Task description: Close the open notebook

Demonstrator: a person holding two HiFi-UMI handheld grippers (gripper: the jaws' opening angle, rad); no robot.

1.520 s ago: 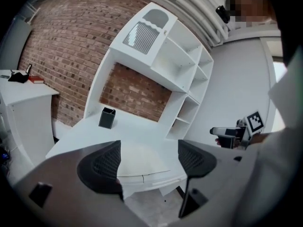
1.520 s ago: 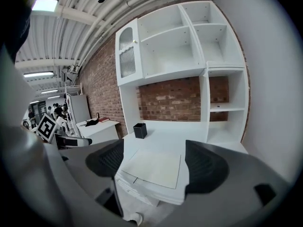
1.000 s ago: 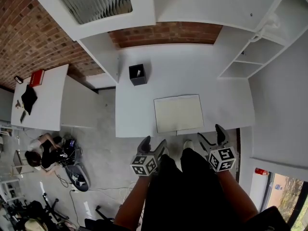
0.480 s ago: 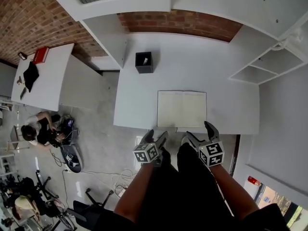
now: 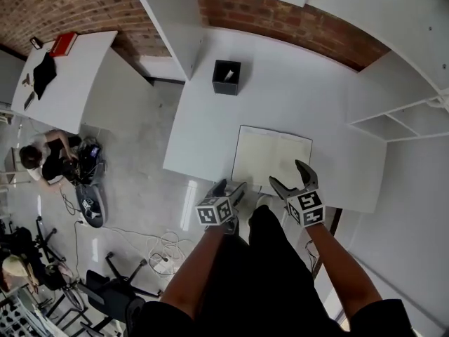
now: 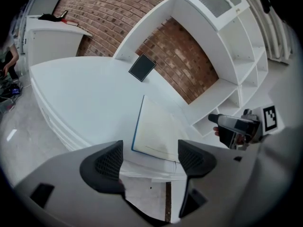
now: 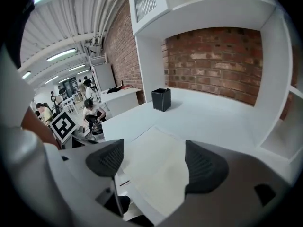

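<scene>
- Both gape empty: left gripper [image 5: 228, 188] off the desk's [image 5: 295, 97] near edge, right gripper [image 5: 287, 175] over the notebook [image 5: 263, 153].
- A careless jaw could crumple it or shove it off that edge.

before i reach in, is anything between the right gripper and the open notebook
Nothing visible. The right gripper hangs open at the notebook's near edge; the black box stands well behind it on the desk.

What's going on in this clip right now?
A person stands at a white desk with a gripper in each hand. The notebook lies open and flat near the desk's front edge. The right gripper hovers at its near edge, the left gripper short of the desk; both have jaws apart, holding nothing.
</scene>
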